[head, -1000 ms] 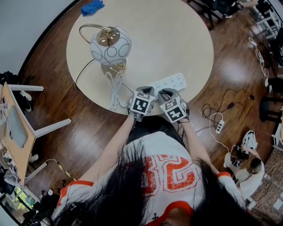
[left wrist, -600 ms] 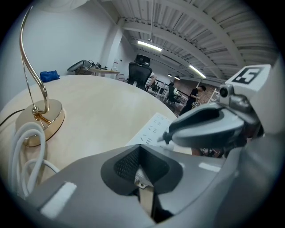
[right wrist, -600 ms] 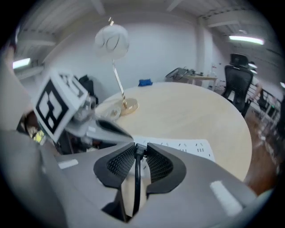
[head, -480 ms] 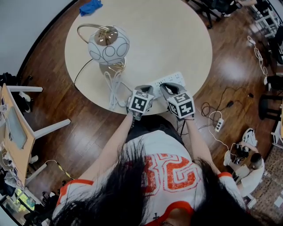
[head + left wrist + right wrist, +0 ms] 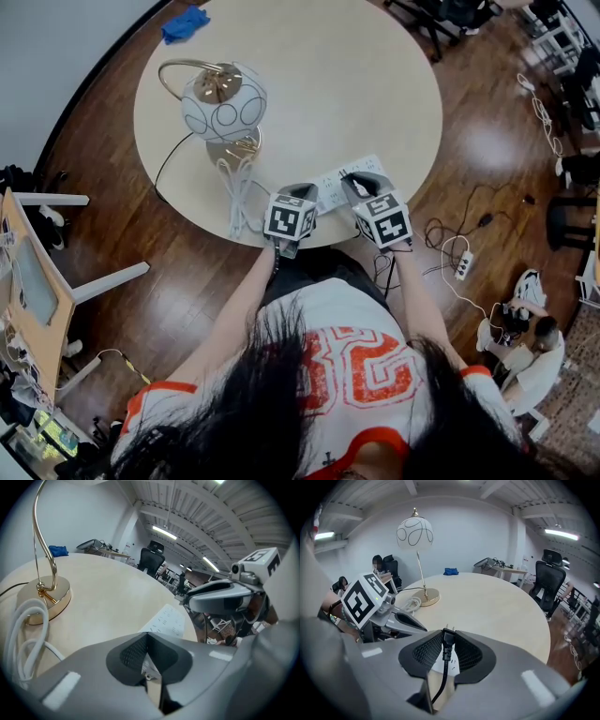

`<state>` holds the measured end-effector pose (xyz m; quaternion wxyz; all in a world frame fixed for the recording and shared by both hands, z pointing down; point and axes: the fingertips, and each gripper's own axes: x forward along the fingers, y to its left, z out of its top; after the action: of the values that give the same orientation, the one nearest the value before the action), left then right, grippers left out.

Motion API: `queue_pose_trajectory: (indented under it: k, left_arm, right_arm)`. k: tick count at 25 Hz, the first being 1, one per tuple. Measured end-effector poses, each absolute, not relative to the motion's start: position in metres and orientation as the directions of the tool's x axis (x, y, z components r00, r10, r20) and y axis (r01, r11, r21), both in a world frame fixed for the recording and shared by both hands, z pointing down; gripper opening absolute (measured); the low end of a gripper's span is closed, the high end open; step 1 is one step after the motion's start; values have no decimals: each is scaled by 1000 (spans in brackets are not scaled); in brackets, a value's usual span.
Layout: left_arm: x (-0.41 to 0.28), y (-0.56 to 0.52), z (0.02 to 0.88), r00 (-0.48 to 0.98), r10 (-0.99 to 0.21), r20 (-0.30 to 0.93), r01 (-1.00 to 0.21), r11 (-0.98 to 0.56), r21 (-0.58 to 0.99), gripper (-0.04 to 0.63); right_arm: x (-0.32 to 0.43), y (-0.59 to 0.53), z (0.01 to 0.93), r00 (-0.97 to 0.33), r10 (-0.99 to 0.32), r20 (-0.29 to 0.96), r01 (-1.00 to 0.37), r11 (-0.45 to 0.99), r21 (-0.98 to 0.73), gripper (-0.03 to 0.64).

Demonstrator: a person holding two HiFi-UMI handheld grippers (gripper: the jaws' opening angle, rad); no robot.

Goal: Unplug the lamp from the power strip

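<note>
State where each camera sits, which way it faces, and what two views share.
Head view: on the person's head, facing steeply down at the round table; hair, shirt, arms, left gripper, right gripper show.
Left gripper view: on that gripper, facing along its closed jaws across the table to the lamp base.
Right gripper view: on that gripper, facing along its jaws, shut on the black plug, toward the lamp.
Shared: both gripper views show the lamp base.

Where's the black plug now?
In the right gripper view, the black plug is clamped in the right gripper, prongs bare, close over the power strip at the table's near edge.
</note>
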<state>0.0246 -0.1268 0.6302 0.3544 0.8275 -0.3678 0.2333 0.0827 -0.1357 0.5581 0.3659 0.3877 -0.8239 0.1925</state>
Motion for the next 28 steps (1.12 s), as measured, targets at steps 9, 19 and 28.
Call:
queue_pose_trajectory:
  k: [9, 19, 28]
  left_arm:
    - [16, -129, 570, 704, -514, 490, -710, -501, 494, 0]
    - [-14, -118, 535, 701, -584, 410, -699, -449, 557, 0]
    - [-28, -117, 535, 668, -617, 415, -724, -413, 552, 0]
  right_arm:
    - [78, -138, 558, -440, -503, 744, -780, 625, -38, 87]
    - [70, -148, 581, -434, -516, 739, -809, 584, -67, 88]
    - [59, -154, 620, -392, -507, 767, -785, 619, 8, 97]
